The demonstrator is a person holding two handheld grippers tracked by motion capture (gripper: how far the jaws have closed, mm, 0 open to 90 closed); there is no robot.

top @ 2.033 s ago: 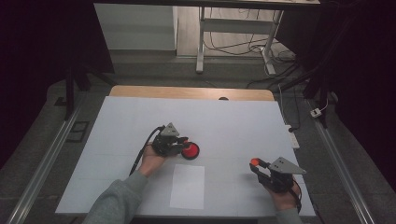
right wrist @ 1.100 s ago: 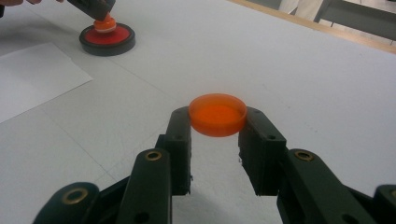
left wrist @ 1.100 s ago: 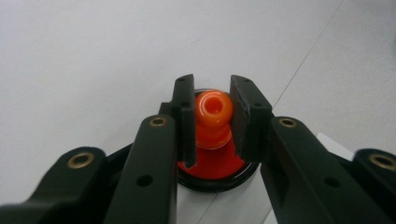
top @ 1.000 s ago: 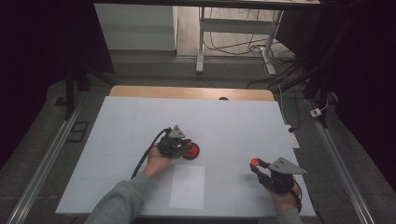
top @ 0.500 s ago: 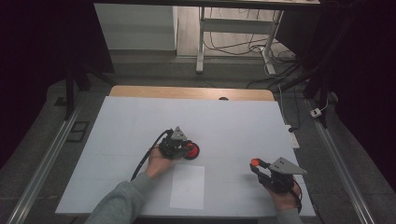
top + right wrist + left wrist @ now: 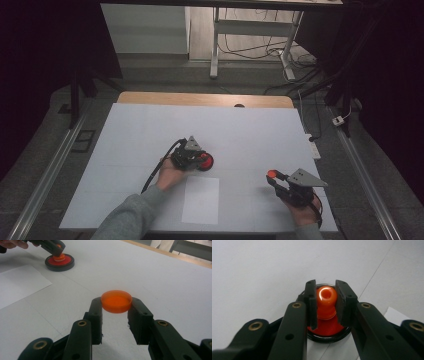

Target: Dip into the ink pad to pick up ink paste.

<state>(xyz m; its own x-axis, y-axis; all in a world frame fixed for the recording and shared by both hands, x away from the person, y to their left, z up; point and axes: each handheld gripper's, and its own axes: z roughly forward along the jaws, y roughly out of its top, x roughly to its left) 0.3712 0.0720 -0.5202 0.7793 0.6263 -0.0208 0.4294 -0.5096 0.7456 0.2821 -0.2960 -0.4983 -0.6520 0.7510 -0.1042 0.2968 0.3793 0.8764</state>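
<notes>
The left gripper (image 6: 192,158) is sitting over a round black-rimmed base (image 6: 329,333) with a red inner face, just beyond the far left corner of the white paper sheet (image 6: 201,200) lying on the pale surface (image 6: 250,135). Its jaws are closing tight on an orange knob (image 6: 326,296) that is standing upright at the centre of that base, one pad pressing on each side of the knob's rounded head; the head has a small hole in its top. The right gripper (image 6: 280,181) is resting well to the right of the paper sheet, with the person's right hand (image 6: 302,212) wrapping around its body. Its jaws are pinching an orange disc (image 6: 116,301), probably a shallow cap, by its rim at their very tips, holding it flat side up and seemingly a little above the surface, though the gap is hard to judge. The left hand (image 6: 170,175) is gripping its tool beside the paper's far edge, a grey sleeve (image 6: 125,220) trailing back from it.
</notes>
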